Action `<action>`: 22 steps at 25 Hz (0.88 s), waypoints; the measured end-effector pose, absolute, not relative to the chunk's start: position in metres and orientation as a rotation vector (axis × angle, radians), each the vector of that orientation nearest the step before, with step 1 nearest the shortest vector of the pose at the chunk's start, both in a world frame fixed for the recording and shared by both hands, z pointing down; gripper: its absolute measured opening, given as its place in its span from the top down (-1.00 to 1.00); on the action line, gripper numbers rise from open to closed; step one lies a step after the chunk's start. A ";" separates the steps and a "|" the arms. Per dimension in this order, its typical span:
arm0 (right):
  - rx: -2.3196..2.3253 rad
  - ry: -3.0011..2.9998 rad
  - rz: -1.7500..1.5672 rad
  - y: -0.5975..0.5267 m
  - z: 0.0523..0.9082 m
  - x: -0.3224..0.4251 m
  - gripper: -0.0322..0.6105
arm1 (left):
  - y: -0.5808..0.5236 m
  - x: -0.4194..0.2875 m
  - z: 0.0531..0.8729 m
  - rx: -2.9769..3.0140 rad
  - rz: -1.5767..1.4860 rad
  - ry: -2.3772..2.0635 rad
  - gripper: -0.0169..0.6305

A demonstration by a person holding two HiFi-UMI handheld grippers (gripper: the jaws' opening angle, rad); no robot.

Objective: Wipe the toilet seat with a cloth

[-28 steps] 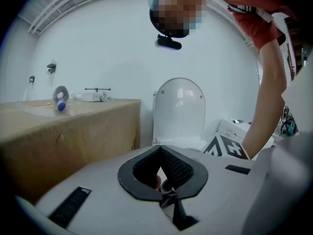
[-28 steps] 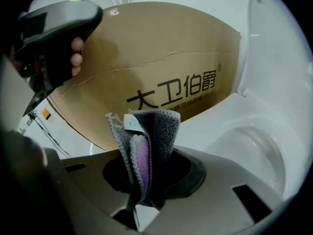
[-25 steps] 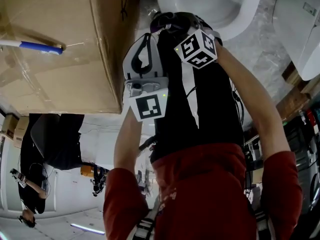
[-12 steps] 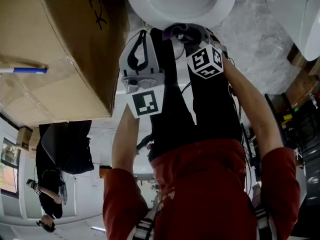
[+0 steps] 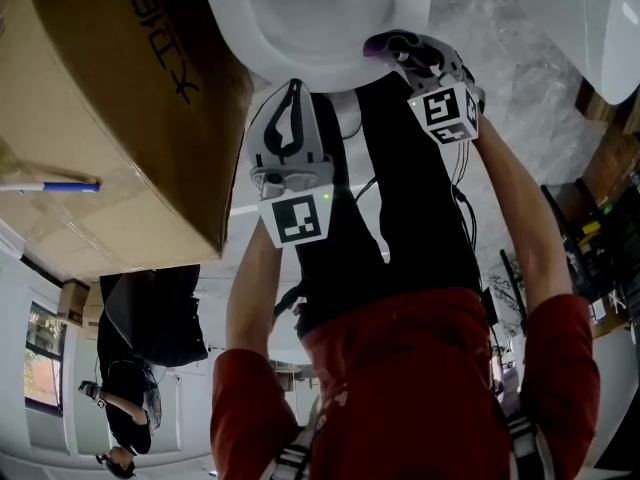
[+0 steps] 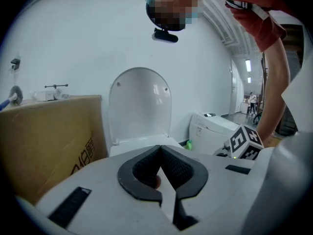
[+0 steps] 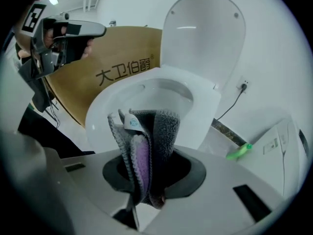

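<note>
From the head view, my left claw [image 5: 293,93] and right claw [image 5: 400,46] are at the front of the white oval toilet seat [image 5: 300,28], with a brown cardboard box [image 5: 120,108] beside it. In the left gripper view, my jaws are pressed together and empty. In the right gripper view, my jaws clamp the folded grey-and-purple microfibre cloth [image 7: 146,141] before the seat's front rim.

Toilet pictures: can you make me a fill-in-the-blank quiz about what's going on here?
1. The right claw is shut on a grey and purple cloth; the left claw is shut on ____.
2. The lid of the toilet stands ____, not down.
3. The brown box beside the toilet is made of ____.
Missing words: nothing; up; cardboard.
</note>
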State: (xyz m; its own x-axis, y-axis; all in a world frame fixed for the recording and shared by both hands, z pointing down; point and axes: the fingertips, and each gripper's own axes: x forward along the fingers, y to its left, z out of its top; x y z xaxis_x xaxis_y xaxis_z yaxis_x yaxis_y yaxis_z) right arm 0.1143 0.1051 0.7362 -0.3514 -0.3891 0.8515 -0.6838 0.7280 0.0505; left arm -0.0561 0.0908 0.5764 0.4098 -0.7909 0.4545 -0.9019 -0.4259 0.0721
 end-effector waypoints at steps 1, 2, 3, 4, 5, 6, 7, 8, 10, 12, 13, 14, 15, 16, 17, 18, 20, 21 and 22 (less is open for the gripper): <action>0.842 -1.978 0.383 0.095 0.736 0.121 0.63 | 0.090 -0.052 0.576 2.371 0.516 -1.459 0.91; 0.862 -1.975 0.375 0.085 0.735 0.126 0.63 | 0.089 -0.048 0.576 2.374 0.515 -1.453 0.91; 0.879 -1.972 0.368 0.074 0.734 0.130 0.63 | 0.087 -0.045 0.576 2.372 0.511 -1.451 0.91; 0.898 -1.972 0.362 0.064 0.734 0.132 0.63 | 0.086 -0.042 0.576 2.369 0.505 -1.451 0.91; 0.920 -1.972 0.357 0.052 0.734 0.134 0.63 | 0.084 -0.040 0.576 2.366 0.500 -1.451 0.91; 0.945 -1.973 0.352 0.041 0.733 0.136 0.63 | 0.082 -0.039 0.576 2.363 0.499 -1.451 0.91; 0.972 -1.973 0.346 0.029 0.733 0.139 0.63 | 0.081 -0.037 0.577 2.359 0.503 -1.449 0.91; 0.997 -1.973 0.340 0.016 0.733 0.141 0.63 | 0.080 -0.037 0.578 2.355 0.511 -1.446 0.91; 1.051 -1.976 0.343 -0.010 0.732 0.146 0.63 | 0.077 -0.036 0.579 2.349 0.526 -1.444 0.91; 1.112 -1.973 0.365 -0.039 0.729 0.151 0.63 | 0.073 -0.036 0.579 2.349 0.535 -1.446 0.91; 1.140 -1.970 0.373 -0.053 0.728 0.153 0.63 | 0.071 -0.036 0.579 2.348 0.539 -1.449 0.91; 1.164 -1.966 0.378 -0.068 0.727 0.154 0.63 | 0.068 -0.037 0.579 2.344 0.538 -1.453 0.91; 1.182 -1.962 0.376 -0.083 0.726 0.155 0.63 | 0.066 -0.038 0.579 2.339 0.533 -1.461 0.91; 1.193 -1.959 0.368 -0.096 0.724 0.154 0.63 | 0.063 -0.039 0.579 2.332 0.526 -1.470 0.91; 1.201 -1.957 0.357 -0.109 0.722 0.152 0.63 | 0.060 -0.040 0.578 2.326 0.520 -1.478 0.91; 1.211 -1.955 0.348 -0.122 0.720 0.150 0.63 | 0.058 -0.041 0.578 2.320 0.517 -1.485 0.91; 1.246 -1.948 0.344 -0.144 0.716 0.144 0.63 | 0.053 -0.044 0.579 2.305 0.509 -1.496 0.91; 1.269 -1.942 0.348 -0.154 0.714 0.141 0.63 | 0.051 -0.046 0.579 2.298 0.505 -1.500 0.91; 1.292 -1.936 0.352 -0.162 0.712 0.137 0.63 | 0.049 -0.049 0.579 2.292 0.501 -1.505 0.91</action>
